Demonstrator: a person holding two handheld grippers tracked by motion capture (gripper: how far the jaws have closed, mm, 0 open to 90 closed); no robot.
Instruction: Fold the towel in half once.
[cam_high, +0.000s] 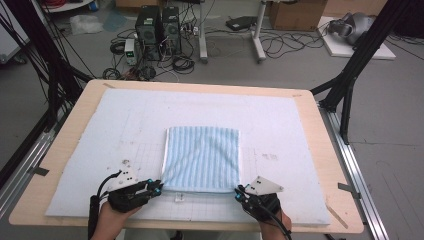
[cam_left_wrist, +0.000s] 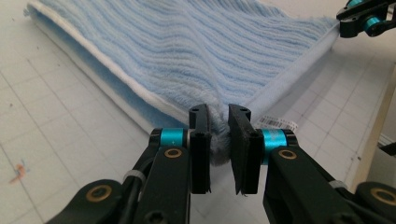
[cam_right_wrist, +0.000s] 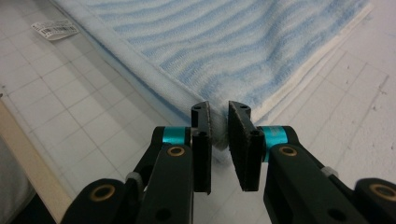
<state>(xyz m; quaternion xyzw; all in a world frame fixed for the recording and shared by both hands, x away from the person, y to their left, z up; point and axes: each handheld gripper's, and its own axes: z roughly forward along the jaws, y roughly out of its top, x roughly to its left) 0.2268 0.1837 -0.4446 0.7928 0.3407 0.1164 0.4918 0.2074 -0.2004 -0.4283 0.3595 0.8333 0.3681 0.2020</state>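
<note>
A folded blue-and-white striped towel (cam_high: 202, 157) lies on the white gridded mat (cam_high: 125, 120). At the towel's near left corner, my left gripper (cam_high: 158, 188) is shut on the cloth, and the corner bunches between its black jaws (cam_left_wrist: 219, 140). My right gripper (cam_high: 239, 192) is shut on the near right corner, with towel (cam_right_wrist: 224, 51) pinched between its jaws (cam_right_wrist: 219, 133). In the left gripper view the towel (cam_left_wrist: 205, 51) stretches away to the right gripper (cam_left_wrist: 364, 18) at the top right. A white label (cam_right_wrist: 55, 29) sticks out from the towel's near edge.
The mat covers a wooden tabletop (cam_high: 330, 165) with its bare front edge close behind both hands. Black frame legs (cam_high: 350, 80) stand at the table's sides. Computers (cam_high: 157, 30), cables and boxes sit on the floor beyond the far edge.
</note>
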